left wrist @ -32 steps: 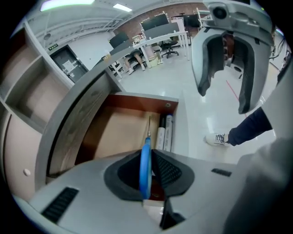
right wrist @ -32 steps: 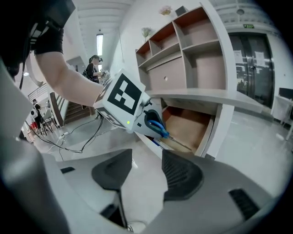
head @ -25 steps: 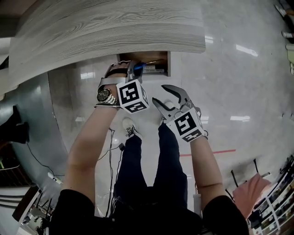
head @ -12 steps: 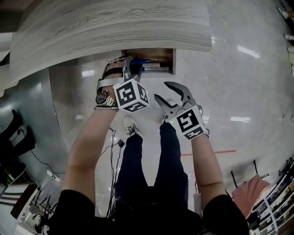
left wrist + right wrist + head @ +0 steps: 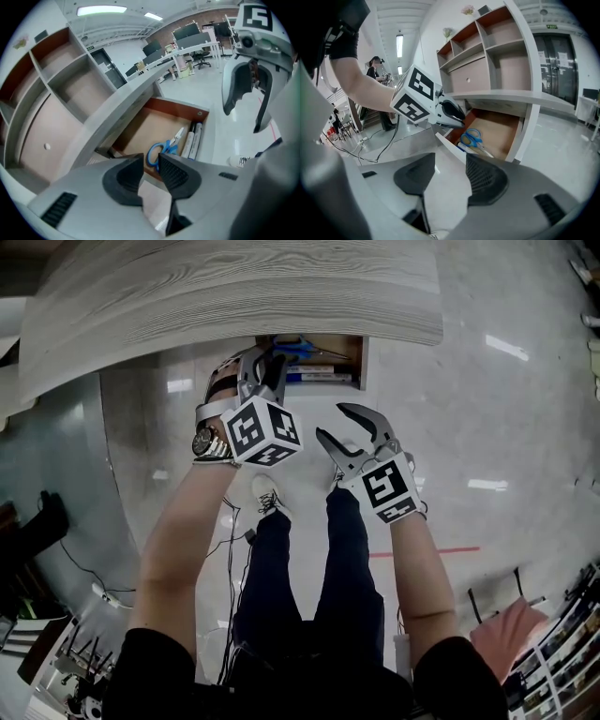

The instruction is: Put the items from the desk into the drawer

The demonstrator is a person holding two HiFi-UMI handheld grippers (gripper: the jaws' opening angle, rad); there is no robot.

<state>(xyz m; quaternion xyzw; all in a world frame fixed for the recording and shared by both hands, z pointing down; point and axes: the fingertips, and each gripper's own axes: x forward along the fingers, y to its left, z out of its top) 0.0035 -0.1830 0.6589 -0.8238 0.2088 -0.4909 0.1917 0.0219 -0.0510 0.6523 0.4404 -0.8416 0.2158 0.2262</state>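
Holds left gripper (image 5: 151,161) jaws a little apart, just drawn narrower, with nothing between them, over the left part of the open drawer (image 5: 180,105) under the desk (image 5: 234,287). Holds right gripper (image 5: 451,157) jaws wider apart, also empty, to the right of the left one and nearer, over the floor (image 5: 469,409). Sees blue-handled scissors (image 5: 161,151) lying flat on the drawer bottom, two marker pens (image 5: 193,139) just beside them on the near side, along a drawer wall
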